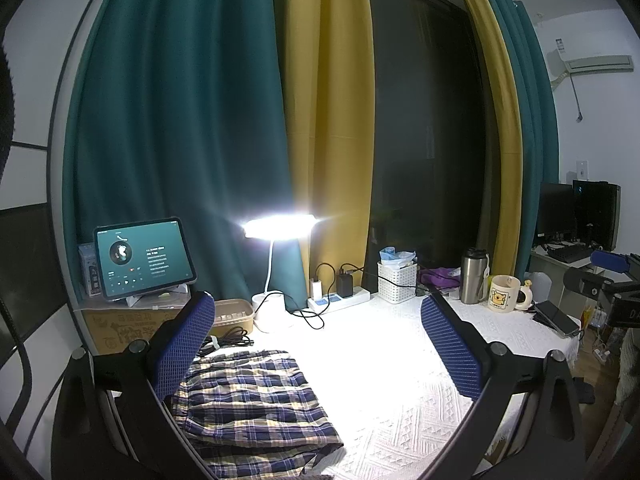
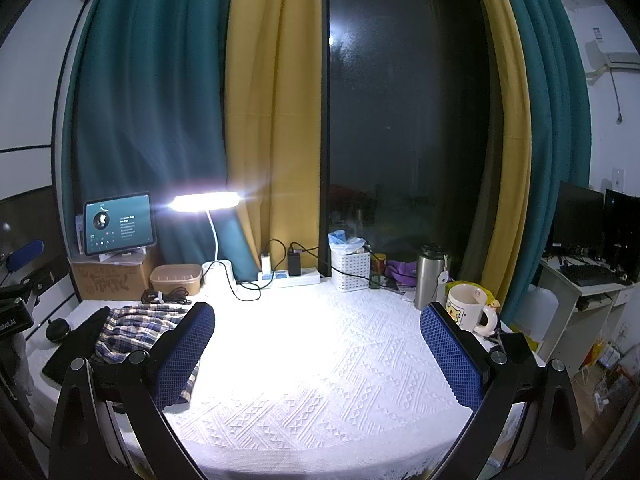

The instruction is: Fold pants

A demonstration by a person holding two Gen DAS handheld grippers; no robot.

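1. The pants (image 1: 248, 404) are plaid: navy, white and pale yellow.
2. The worktop (image 2: 320, 360) wears a white cloth with woven zigzags.
3. Both tools' pads (image 1: 184, 348) are blue mesh.
4. Curtains (image 2: 152, 112) hang teal beside mustard.
5. The mug (image 2: 466, 307) is cream.

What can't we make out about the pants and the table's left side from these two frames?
- Plaid pants: left wrist view, near end cut off by the bottom edge, left side behind the left gripper finger.
- Pants, right wrist view: partly behind the right gripper finger; fold state unclear.
- Tablet text: too small.
- Dark object beside the pants: unidentifiable.
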